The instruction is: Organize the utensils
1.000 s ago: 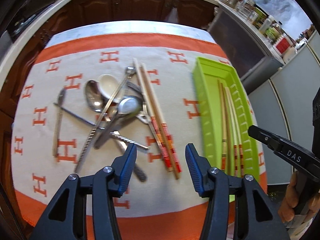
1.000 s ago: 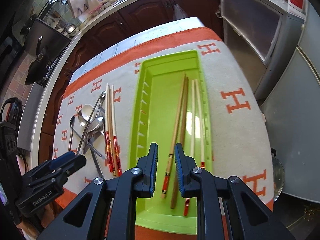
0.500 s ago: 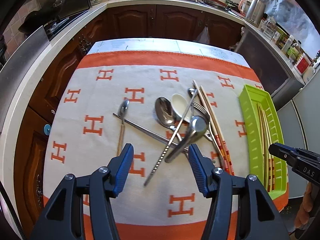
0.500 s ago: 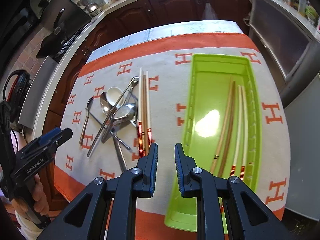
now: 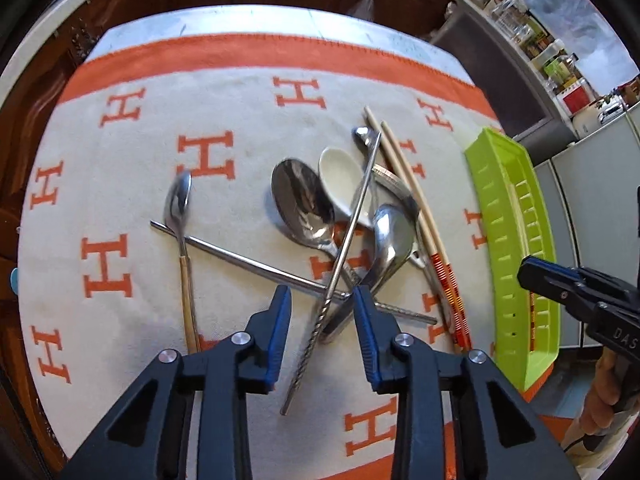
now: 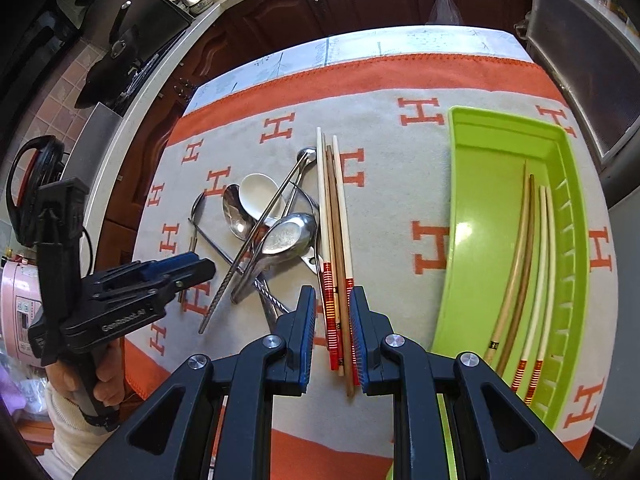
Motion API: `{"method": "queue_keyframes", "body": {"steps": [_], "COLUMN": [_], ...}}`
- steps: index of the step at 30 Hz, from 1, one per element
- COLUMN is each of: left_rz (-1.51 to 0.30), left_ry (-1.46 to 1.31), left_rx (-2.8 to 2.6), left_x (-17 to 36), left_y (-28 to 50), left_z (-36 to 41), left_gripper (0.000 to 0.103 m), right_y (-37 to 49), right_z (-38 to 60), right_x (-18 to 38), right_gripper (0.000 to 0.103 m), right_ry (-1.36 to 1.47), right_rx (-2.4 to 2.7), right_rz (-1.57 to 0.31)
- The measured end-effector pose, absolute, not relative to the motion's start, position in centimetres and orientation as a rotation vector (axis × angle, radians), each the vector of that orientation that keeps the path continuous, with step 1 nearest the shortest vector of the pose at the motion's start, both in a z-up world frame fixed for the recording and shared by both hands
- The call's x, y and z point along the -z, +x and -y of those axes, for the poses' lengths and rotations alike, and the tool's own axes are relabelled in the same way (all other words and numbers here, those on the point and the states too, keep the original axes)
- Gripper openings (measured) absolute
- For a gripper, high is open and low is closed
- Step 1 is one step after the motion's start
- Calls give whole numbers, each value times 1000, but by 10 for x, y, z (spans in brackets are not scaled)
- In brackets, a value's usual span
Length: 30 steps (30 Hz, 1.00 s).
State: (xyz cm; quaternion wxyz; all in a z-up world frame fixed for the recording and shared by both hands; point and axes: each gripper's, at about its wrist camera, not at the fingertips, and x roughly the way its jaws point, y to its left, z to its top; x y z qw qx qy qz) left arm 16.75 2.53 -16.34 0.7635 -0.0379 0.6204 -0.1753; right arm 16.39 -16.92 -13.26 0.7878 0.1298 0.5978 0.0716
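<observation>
A heap of utensils lies on the cloth: metal spoons (image 5: pixel 304 204), a white ceramic spoon (image 5: pixel 340 172), a fork and metal chopsticks. My left gripper (image 5: pixel 322 312) hangs low over the heap's near end. Its jaws are closing, with the twisted-handled metal chopstick (image 5: pixel 348 232) running between them, and the pads are clear of it. Red-banded wooden chopsticks (image 6: pixel 336 208) lie beside the heap. My right gripper (image 6: pixel 332 308) hovers over their banded ends with a narrow gap and grips nothing. The green tray (image 6: pixel 480 200) at the right holds several chopsticks (image 6: pixel 520 248).
A small spoon with a wooden handle (image 5: pixel 178 200) lies apart at the left, across a plain metal chopstick. The orange-and-cream cloth (image 5: pixel 160 92) covers the table. Dark cabinets and a stove ring the far side; an appliance stands right of the tray. A hand (image 6: pixel 104 380) grips the left tool.
My left gripper moved left over the heap, came down close to it, and its jaws narrowed around the twisted chopstick. My right gripper slid left from above the tray to above the red-banded chopsticks.
</observation>
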Motion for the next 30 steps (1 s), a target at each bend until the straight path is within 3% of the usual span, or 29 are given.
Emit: {"method": "queue_keyframes", "body": {"steps": [8, 10, 24, 30], "left_rz": [-1390, -1394, -1364, -1338], "left_ry": [-22, -6, 49, 15], "left_rx": [379, 364, 351, 336], "left_x": [186, 191, 196, 192], "left_y": [162, 162, 168, 162], "left_z": [-17, -18, -4, 0], "left_gripper": [21, 13, 12, 3], "right_y": [171, 172, 178, 190], "right_z": [167, 165, 159, 163], "right_x": [148, 151, 163, 169], "right_gripper": [17, 17, 17, 17], "right_ry": [281, 279, 266, 302], "right_rx": [-150, -152, -147, -141], "right_rz": [-1317, -1321, -1341, -1354]}}
